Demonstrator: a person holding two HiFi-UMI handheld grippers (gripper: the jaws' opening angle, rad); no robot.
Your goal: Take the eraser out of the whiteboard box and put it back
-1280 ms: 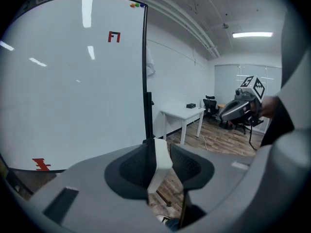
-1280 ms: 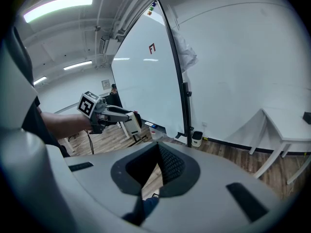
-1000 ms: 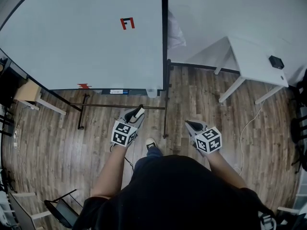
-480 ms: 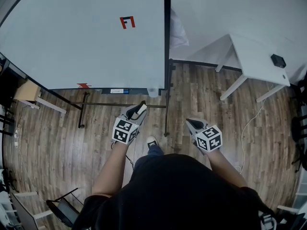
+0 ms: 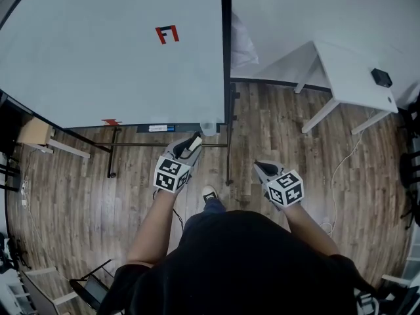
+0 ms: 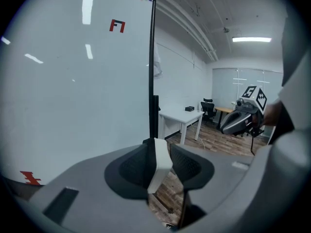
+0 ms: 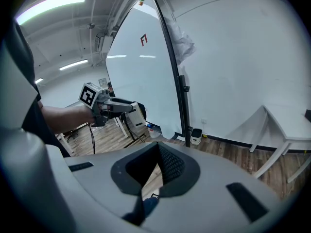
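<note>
I'm clamping the white eraser (image 6: 162,158) in the left gripper (image 5: 191,144), near the whiteboard box (image 5: 208,128); the right gripper (image 5: 263,169) is sitting closed, empty. I judge this the return step: next needs aligning over the box.

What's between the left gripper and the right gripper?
In the head view, the whiteboard stand's black foot runs over wood floor between the left gripper, which holds the eraser, and the right gripper.
</note>
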